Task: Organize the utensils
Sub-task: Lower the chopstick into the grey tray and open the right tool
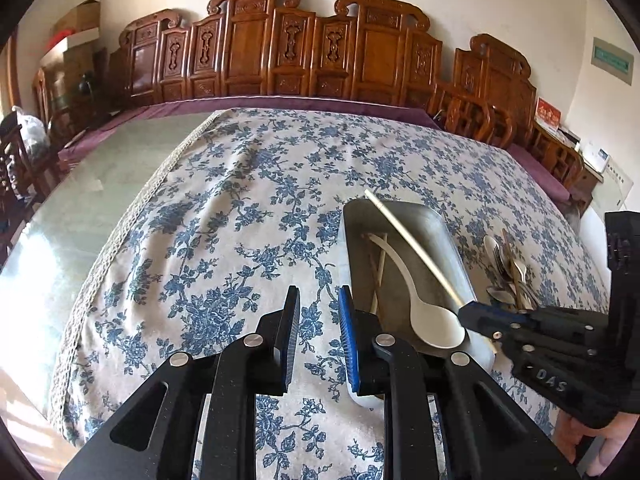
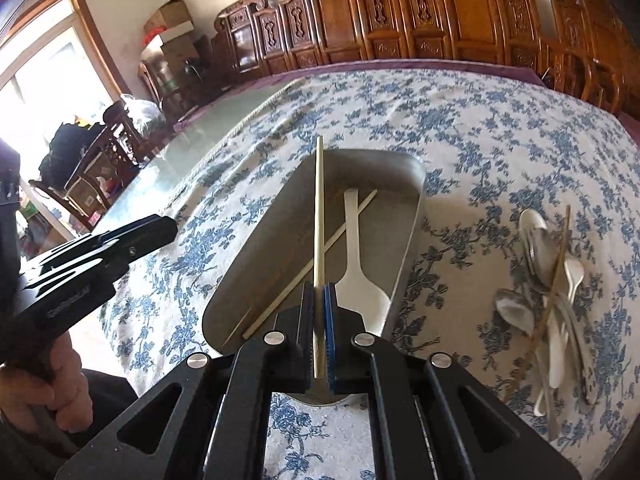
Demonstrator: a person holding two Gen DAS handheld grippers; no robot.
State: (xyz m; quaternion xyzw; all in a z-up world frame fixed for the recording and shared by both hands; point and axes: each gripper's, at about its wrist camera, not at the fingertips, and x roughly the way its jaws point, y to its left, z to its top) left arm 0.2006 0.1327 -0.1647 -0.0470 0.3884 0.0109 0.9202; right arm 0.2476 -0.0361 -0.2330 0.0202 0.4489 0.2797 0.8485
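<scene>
1. Right gripper [image 2: 319, 312] is clamped on a chopstick [image 2: 319, 208], held over the tray [image 2: 256, 264] so it can drop in beside the white spoon [image 2: 354, 248] and another chopstick already there
2. Left gripper [image 1: 319, 332] is parted and empty, waiting beside the tray
3. Right view shows the unsorted pile [image 2: 552, 292] plainly; left view half hides it

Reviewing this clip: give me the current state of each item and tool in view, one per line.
Left tool: open, empty, above the tablecloth.
Right tool: shut on chopstick, over the tray.
Metal tray: holds white spoon and another chopstick.
Utensil pile: loose on the tablecloth, right of the tray.
</scene>
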